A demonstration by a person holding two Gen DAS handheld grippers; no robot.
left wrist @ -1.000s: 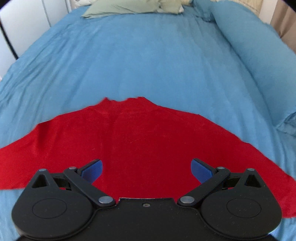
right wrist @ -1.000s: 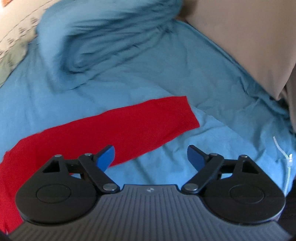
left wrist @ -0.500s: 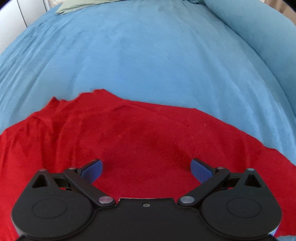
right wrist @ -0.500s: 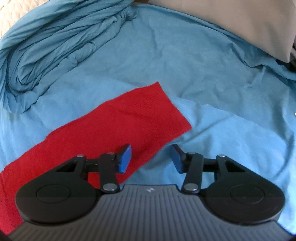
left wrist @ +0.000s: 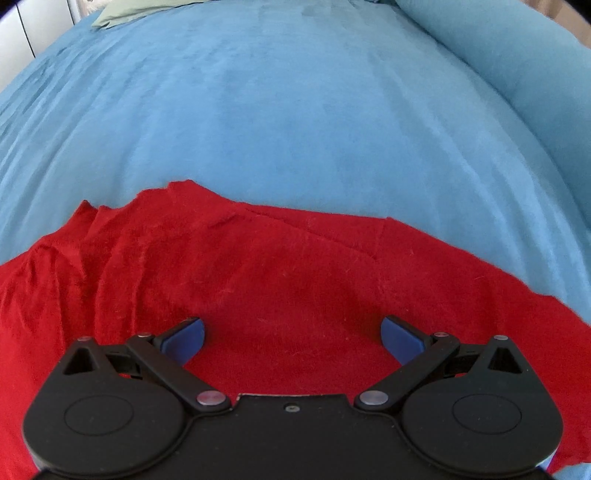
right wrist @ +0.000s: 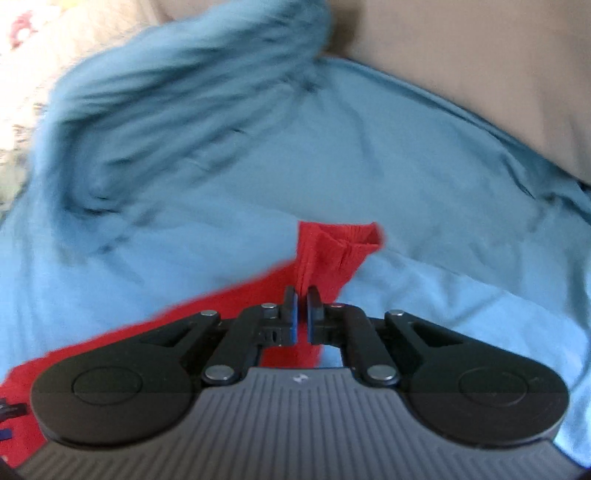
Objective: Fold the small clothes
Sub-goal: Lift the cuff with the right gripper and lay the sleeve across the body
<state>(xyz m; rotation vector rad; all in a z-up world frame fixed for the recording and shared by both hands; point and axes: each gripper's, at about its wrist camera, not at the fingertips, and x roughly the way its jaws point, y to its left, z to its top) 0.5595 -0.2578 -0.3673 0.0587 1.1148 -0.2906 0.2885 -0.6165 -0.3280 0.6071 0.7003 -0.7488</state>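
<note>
Red knit fabric, a small garment point(left wrist: 280, 291), lies spread across the near part of a bed covered in a blue sheet point(left wrist: 295, 122). In the left wrist view the garment fills the lower half of the frame, mostly flat on the right and rumpled into soft ridges on the left, with a low peak along its far edge. The left gripper point(left wrist: 291, 334) hangs over the middle of the cloth with its jaws spread wide apart; the blue pads point(left wrist: 184, 336) show on either side and nothing lies between them. Whether the fingertips touch the fabric cannot be told from this angle. Beyond the garment the sheet runs smooth to the head of the bed, where a pale green pillow point(left wrist: 129, 11) sits at the far left and a rolled blue duvet point(left wrist: 517, 62) lies along the right edge. In the right wrist view, which is blurred, the right gripper point(right wrist: 302, 308) is clenched on the garment's sleeve end point(right wrist: 332, 251): the two pads are drawn almost together with a fold of red cloth pinched between them, and the ribbed cuff stands up bunched just past the fingertips. The rest of the sleeve trails down to the lower left of that view. Behind it lie the wrinkled blue sheet, the heaped duvet at upper left, and a beige pillow point(right wrist: 480, 59) at upper right.
</note>
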